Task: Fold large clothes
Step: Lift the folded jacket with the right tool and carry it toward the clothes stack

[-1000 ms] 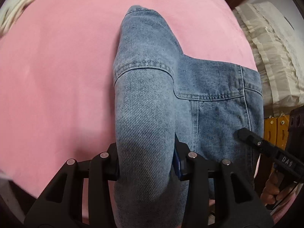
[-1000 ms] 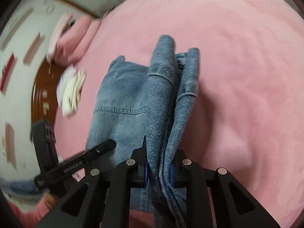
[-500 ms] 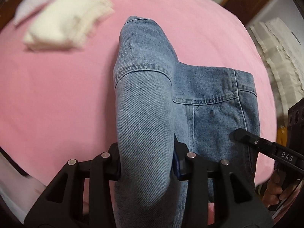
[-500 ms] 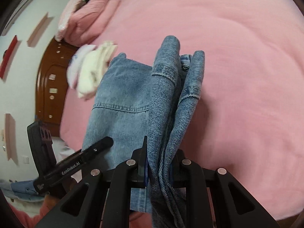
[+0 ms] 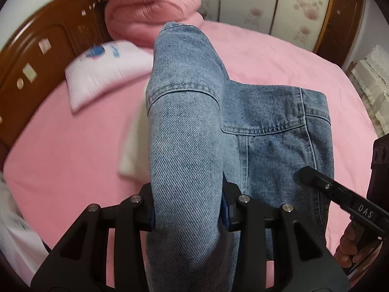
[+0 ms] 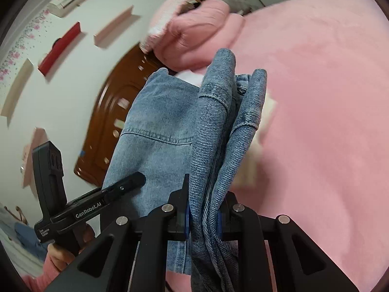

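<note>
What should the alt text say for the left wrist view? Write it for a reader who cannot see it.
The left gripper clamps a thick fold of blue denim jeans, held up over a pink bed. The right gripper reaches in at the jeans' right edge. Behind lie a white pillow, folded pink bedding and a wooden headboard.

The right gripper (image 5: 340, 189), seen to the right of the left one, bears the white letters "DAS". The left gripper (image 6: 116, 189), seen from the right one, reads "GenRobot.AI"; smaller print below is illegible.
</note>
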